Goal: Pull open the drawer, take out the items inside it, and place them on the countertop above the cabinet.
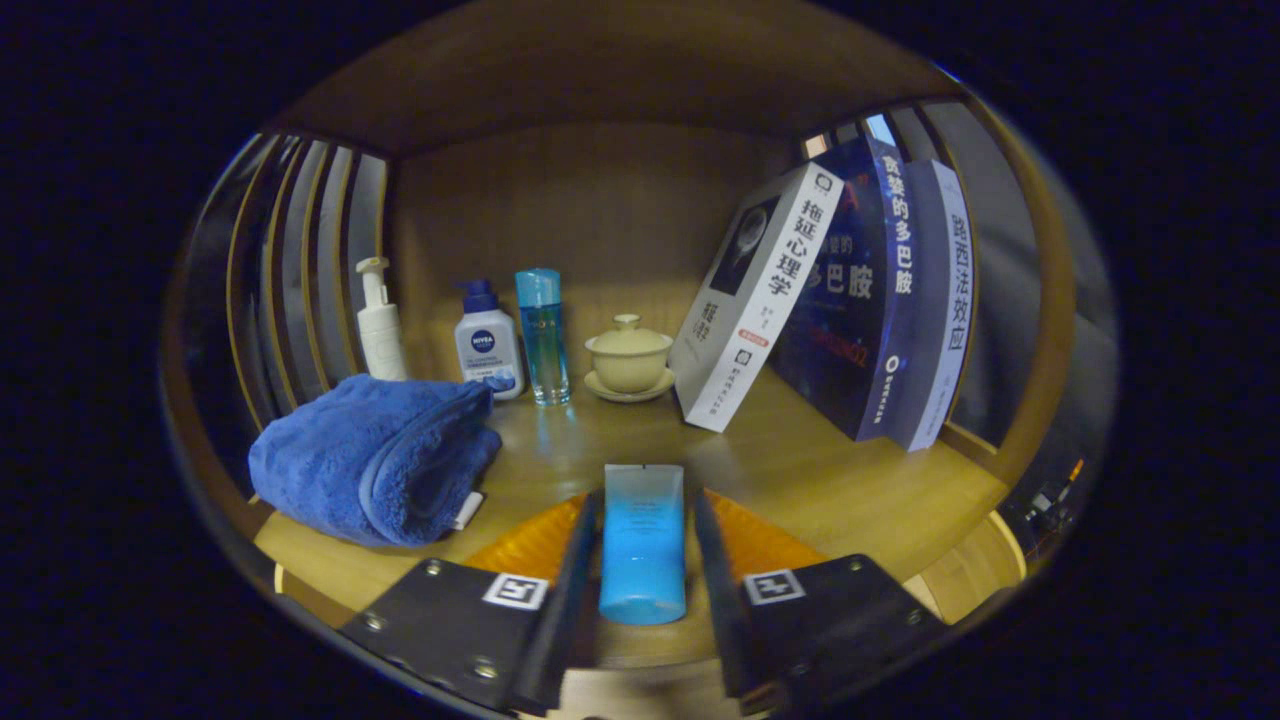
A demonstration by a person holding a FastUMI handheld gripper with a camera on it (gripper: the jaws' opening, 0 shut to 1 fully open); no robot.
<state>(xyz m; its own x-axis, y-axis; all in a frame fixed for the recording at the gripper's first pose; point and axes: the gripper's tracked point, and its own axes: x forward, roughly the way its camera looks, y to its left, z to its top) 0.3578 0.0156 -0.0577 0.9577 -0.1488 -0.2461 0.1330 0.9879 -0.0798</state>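
Observation:
A blue squeeze tube point(642, 545) lies lengthwise between my gripper's point(645, 510) two fingers, cap end toward me, and both fingers press on its sides. It hangs just above the wooden countertop point(830, 490) near its front edge. Beyond the fingers, along the back wall, stand a white pump bottle point(379, 325), a white and blue tube point(487, 345) on its cap, a clear blue bottle point(543, 335) and a cream lidded cup on a saucer point(629, 358).
A folded blue towel point(375, 455) lies on the countertop just left of the fingers. Three books point(850, 300) lean against the right side wall. Slatted wooden side panels point(300, 270) close in the shelf on the left.

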